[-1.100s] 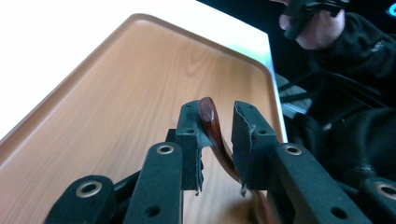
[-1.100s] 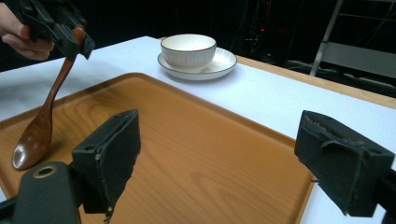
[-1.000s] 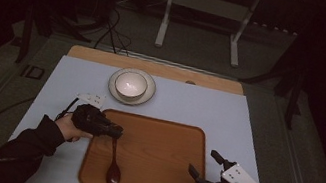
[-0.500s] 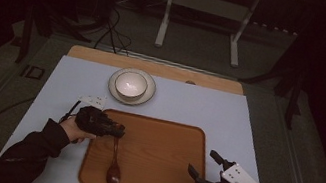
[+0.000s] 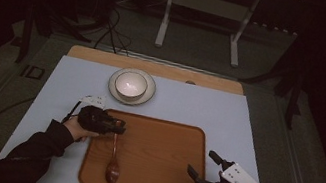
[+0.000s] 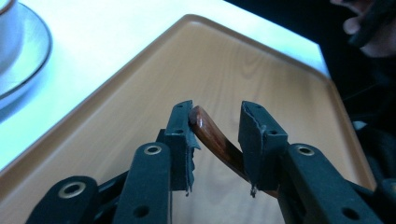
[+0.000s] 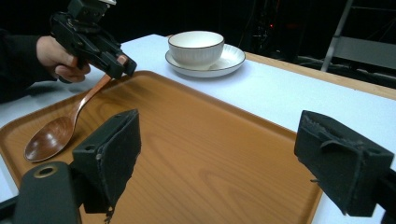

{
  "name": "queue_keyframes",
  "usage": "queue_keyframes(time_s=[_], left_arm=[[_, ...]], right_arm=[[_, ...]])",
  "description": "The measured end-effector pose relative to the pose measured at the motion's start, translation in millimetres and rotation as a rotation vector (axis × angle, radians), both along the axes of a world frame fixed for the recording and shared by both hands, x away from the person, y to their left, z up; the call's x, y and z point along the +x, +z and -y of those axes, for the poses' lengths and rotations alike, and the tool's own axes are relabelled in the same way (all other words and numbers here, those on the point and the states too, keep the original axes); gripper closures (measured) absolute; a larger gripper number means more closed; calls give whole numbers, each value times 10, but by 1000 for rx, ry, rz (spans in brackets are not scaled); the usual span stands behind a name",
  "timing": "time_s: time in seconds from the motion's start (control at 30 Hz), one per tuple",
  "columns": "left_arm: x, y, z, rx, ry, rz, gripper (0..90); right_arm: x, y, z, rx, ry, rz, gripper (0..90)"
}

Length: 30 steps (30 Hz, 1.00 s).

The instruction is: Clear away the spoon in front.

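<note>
One wooden spoon (image 5: 113, 158) lies lengthwise on the tray (image 5: 165, 153), bowl toward the person, handle tip between the left gripper (image 5: 117, 126)'s just-loosening fingers (image 6: 182, 135).

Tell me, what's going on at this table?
A person works with a hand-held gripper in each hand. The left hand-held gripper is at the handle end of a wooden spoon whose bowl rests on a wooden tray; its jaws have just been opening, the handle between them, touching one pad. The right hand-held gripper waits open at the tray's near right corner. A white bowl sits on a saucer beyond.
</note>
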<state>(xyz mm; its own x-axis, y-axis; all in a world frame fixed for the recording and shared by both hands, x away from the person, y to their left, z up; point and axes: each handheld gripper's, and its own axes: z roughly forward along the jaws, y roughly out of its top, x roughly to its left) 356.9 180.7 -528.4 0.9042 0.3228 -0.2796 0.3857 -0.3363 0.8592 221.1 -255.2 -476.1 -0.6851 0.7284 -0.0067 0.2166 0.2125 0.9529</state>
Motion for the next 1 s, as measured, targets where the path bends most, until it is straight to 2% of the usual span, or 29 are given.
queue_keyframes(time_s=[0.37,0.6,0.73,1.0], left_arm=[[100,-92,33,-2,40,11,645],[132,-163,55,28,73,34,606],[151,-208,55,34,102,26,590],[178,-204,18,12,143,28,590]], right_arm=[[12,-10,1,4,7,-14,157],[13,-11,3,4,6,-13,157],[13,-13,1,4,7,-14,157],[14,-12,2,4,7,-14,157]])
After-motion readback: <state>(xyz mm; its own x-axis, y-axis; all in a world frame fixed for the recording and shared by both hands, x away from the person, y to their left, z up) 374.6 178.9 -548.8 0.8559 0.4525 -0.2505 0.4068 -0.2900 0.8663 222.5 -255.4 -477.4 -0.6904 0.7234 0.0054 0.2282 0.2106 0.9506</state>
